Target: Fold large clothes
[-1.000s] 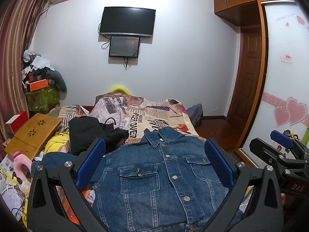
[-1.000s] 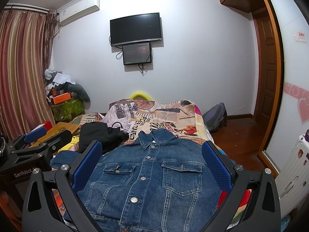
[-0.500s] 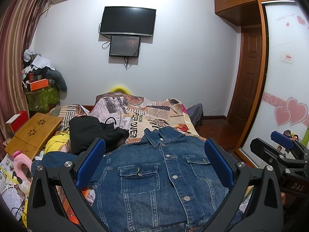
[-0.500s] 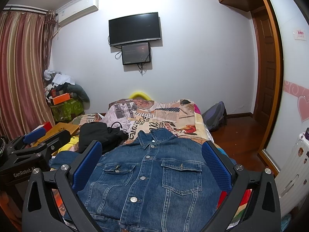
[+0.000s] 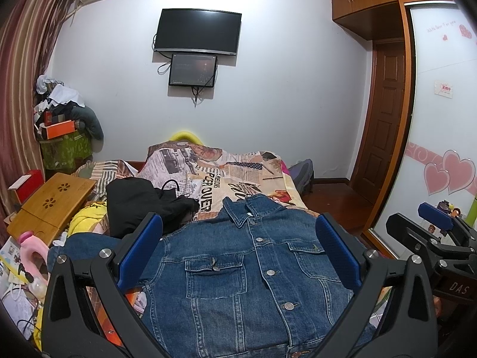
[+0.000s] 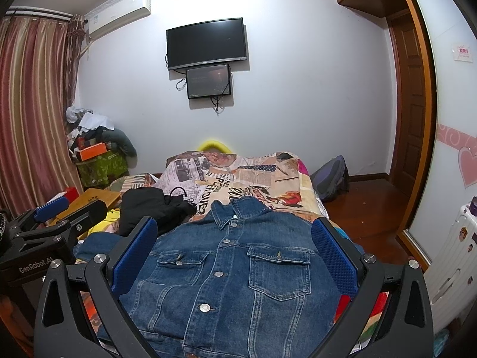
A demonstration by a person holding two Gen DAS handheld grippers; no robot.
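A blue denim jacket (image 5: 247,277) lies front up and buttoned on the bed, collar toward the far wall; it also shows in the right wrist view (image 6: 235,271). One sleeve (image 5: 86,244) spreads out to the left. My left gripper (image 5: 238,247) is open and empty, held above the jacket's chest. My right gripper (image 6: 234,247) is open and empty, also above the jacket. Each gripper shows at the edge of the other's view: the right one (image 5: 435,238), the left one (image 6: 50,223).
A black garment (image 5: 140,203) with a cable lies on the newspaper-print bedspread (image 5: 226,176) beyond the jacket's left shoulder. A wooden lap desk (image 5: 50,203) and clutter stand at the left. A backpack (image 6: 331,179) sits on the floor at the right, near the door.
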